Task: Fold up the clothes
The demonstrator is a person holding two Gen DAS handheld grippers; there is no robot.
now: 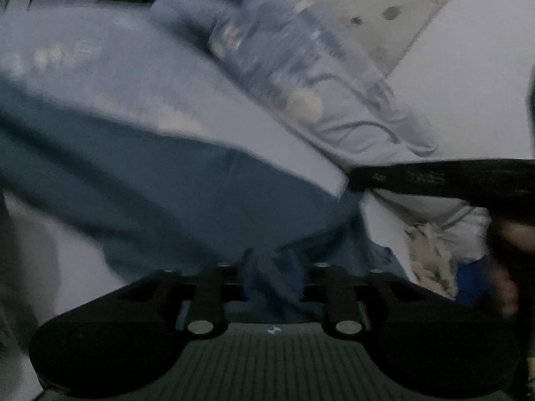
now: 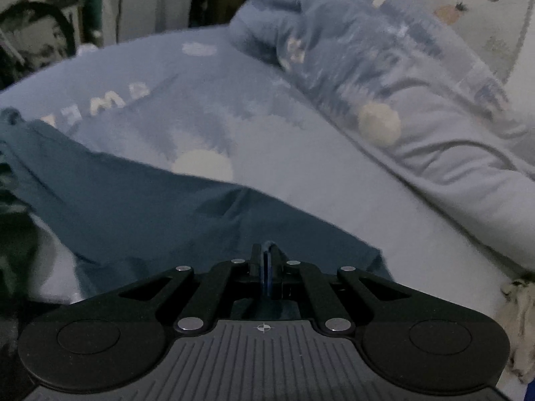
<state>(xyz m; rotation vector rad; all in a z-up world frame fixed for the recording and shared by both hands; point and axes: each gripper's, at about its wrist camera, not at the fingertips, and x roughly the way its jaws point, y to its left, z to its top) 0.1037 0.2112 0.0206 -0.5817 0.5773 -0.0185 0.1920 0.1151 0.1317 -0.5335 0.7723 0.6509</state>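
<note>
In dim light, the right gripper (image 2: 266,260) has its jaws pressed together on a fold of a dark teal garment (image 2: 140,200), the cloth pinched upright between the pads; from that grip the garment runs away toward the left of the right wrist view, where its far end bunches near the bed's left edge.

In the left wrist view, the left gripper (image 1: 272,269) has its jaws partly apart, with a twisted strand of the same teal cloth (image 1: 187,200) lying between them; the frame is too blurred to tell whether the pads press on it; the fingertips themselves are hidden behind the cloth.

At that view's right edge a long black bar (image 1: 451,177), seemingly part of the other tool, reaches in level with its tip at the garment's edge; a blurred hand (image 1: 508,287) shows just below it, near a blue patch and a cream, frayed rag (image 1: 431,254).

The garment lies across a pale blue duvet (image 2: 234,107) printed with white clouds, cream discs and pale letters; beyond it a crumpled light grey bedcover (image 2: 451,140) runs diagonally toward the bed's near right corner; farther still, a cream sheet (image 2: 501,26) with small fruit motifs fills the far right corner; dark furniture (image 2: 40,33) stands past the bed's far left edge.
</note>
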